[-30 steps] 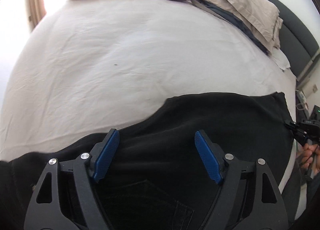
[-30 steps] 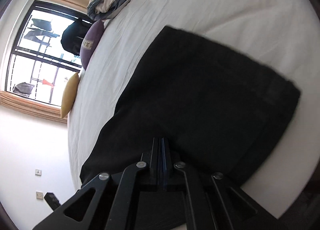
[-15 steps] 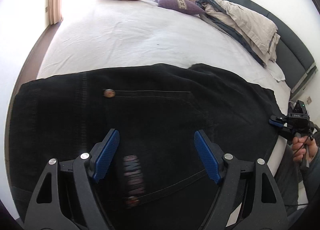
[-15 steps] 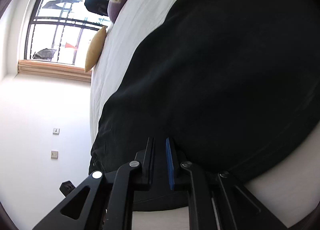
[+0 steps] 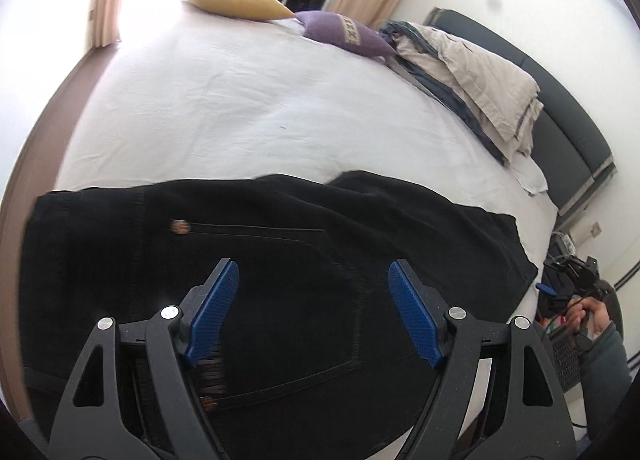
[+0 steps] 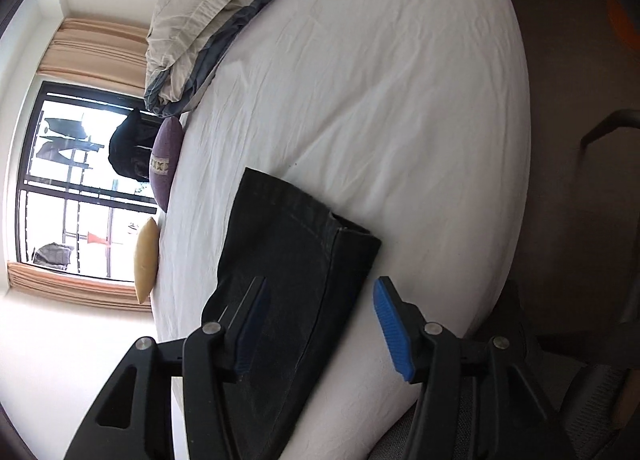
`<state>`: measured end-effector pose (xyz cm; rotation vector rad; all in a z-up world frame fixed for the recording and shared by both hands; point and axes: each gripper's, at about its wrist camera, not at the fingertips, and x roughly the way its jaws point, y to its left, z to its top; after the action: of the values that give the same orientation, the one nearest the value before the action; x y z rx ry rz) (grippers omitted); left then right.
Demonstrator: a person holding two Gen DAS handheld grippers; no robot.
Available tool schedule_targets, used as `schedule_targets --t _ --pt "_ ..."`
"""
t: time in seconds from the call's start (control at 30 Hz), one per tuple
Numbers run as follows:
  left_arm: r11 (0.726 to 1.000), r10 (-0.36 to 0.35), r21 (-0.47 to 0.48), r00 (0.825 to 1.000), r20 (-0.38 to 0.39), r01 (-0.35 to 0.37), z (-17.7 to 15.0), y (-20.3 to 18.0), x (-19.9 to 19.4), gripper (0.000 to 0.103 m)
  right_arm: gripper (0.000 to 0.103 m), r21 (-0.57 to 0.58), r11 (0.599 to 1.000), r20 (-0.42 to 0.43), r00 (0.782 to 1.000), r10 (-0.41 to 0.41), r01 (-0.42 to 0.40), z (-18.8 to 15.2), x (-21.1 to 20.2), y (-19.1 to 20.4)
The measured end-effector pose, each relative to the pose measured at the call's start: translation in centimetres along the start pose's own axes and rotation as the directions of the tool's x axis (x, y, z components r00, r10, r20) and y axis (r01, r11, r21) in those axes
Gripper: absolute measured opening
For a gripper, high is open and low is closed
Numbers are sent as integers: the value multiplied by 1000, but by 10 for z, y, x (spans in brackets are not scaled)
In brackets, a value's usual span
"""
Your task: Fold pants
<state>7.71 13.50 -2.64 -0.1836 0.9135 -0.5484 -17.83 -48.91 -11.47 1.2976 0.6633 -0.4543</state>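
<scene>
Since the earlier frame, the right gripper [image 6: 318, 324] has let go: its jaws were pressed together on the black cloth and have just been opening, so now the blue pads [image 6: 390, 330] are spread and touch nothing. One leg end of the pants [image 6: 288, 260] lies below them on the white bed sheet [image 6: 380, 80], near the edge of the bed. Both cameras have also pulled back from the pants. The left gripper [image 5: 314, 310] is over the waist part of the pants [image 5: 280, 252], where a back pocket and a small metal button [image 5: 179, 226] show; its fingers [image 5: 414, 318] are spread wide and hold nothing. Farther on the bed lie a yellow pillow [image 5: 240, 6], a purple pillow [image 5: 344, 32] and a folded blanket [image 5: 472, 76].
</scene>
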Motion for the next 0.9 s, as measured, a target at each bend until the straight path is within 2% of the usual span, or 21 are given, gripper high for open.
schedule_targets --t 0.13,0.3,0.47,0.53,0.7,0.87,0.9 --pt "998 -44 43 996 -82 48 -7 -45 46 77 58 57 998 -16 1000 24 -23 0 25 -7" --pt "992 -62 101 982 -180 81 -14 -93 102 77 58 89 992 3 996 88 -87 9 37 -9" --pt "995 -26 87 971 -239 48 -17 -100 132 77 58 112 980 17 986 163 -164 12 40 -17" --pt "993 -5 109 968 -252 34 -19 -104 139 77 57 124 972 30 980 197 -199 12 39 -21" --pt "985 67 171 961 -269 -21 -23 -120 153 77 55 122 967 38 975 220 -224 11 41 -18" --pt "987 85 154 952 -295 -40 -21 -127 164 77 53 148 950 53 961 270 -275 10 41 -24" --pt "988 86 149 950 -300 -43 -20 -128 166 77 48 144 954 48 965 258 -263 10 42 -24"
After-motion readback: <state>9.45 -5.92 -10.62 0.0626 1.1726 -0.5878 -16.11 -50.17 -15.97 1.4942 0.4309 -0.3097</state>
